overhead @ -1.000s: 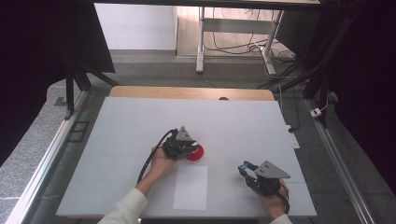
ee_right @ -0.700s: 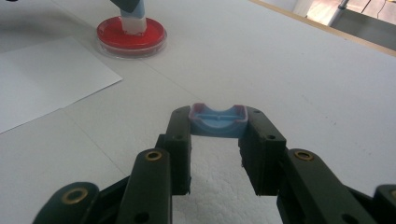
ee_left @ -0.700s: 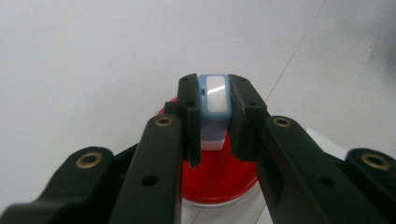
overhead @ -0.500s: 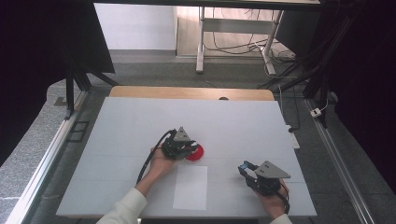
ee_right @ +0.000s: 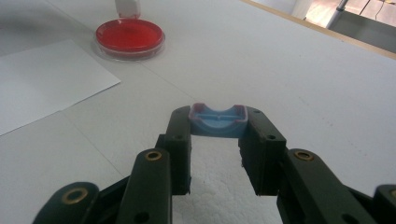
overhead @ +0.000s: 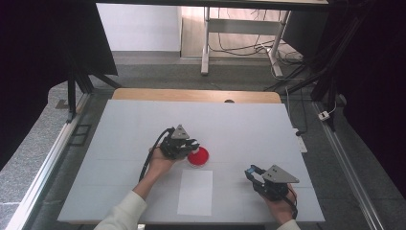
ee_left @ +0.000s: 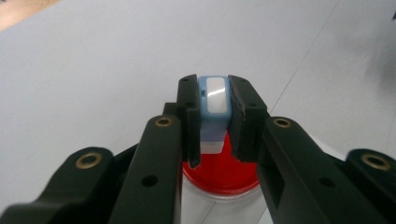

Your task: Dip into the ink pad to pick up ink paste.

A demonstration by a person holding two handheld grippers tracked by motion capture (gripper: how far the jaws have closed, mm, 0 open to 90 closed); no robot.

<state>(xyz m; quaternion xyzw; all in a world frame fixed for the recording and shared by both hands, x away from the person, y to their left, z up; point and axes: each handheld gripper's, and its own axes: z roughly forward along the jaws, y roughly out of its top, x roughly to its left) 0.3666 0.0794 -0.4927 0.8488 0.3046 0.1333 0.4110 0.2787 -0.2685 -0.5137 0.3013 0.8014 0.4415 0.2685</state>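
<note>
Left gripper view: left gripper (ee_left: 212, 114) clamped a pale blue-and-white block (ee_left: 213, 100) directly above the red dish (ee_left: 224, 175); right gripper (ee_right: 217, 123), well apart from the dish, clamped a blue cap (ee_right: 218, 120).

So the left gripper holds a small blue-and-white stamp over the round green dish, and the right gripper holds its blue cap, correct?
Not quite: the round dish is red, not green, as the left gripper view shows. The left gripper does hold the blue-and-white stamp over it, and the right gripper holds the blue cap.
</note>
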